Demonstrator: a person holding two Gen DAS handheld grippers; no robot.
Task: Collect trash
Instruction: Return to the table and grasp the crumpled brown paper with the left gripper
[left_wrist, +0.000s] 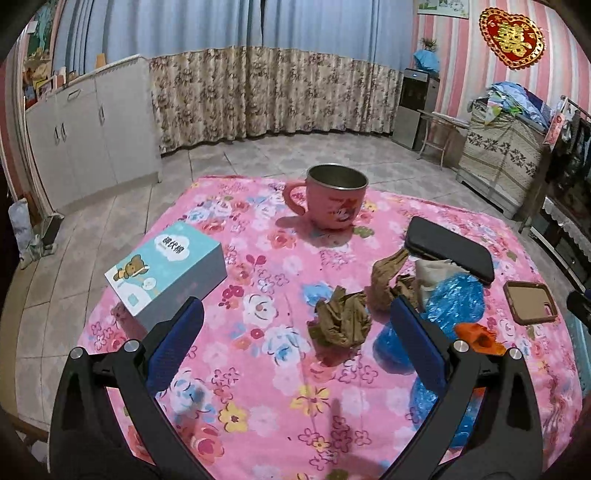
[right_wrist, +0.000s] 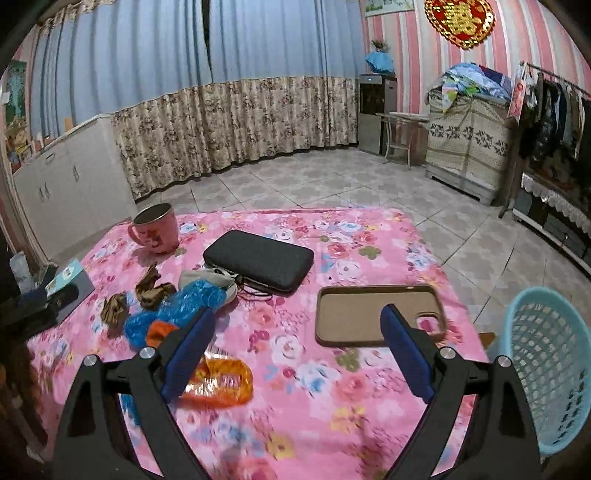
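Note:
Trash lies on the pink floral tablecloth (left_wrist: 258, 406): two crumpled brown paper wads (left_wrist: 341, 323) (left_wrist: 388, 284), crinkled blue plastic (left_wrist: 458, 301) and an orange wrapper (left_wrist: 478, 338). My left gripper (left_wrist: 295, 325) is open and empty, hovering just before the nearer brown wad. In the right wrist view the brown wads (right_wrist: 153, 286), blue plastic (right_wrist: 177, 306) and orange wrapper (right_wrist: 221, 384) lie to the left. My right gripper (right_wrist: 297, 325) is open and empty above the cloth. A light blue mesh basket (right_wrist: 550, 369) stands at the table's right edge.
A pink mug (left_wrist: 334, 197), a teal box with a bear (left_wrist: 166, 275), a black case (left_wrist: 448, 247) and a brown phone case (left_wrist: 530, 301) sit on the table. A whitish cloth pouch (right_wrist: 210, 278) lies by the black case (right_wrist: 258, 260). Tiled floor surrounds the table.

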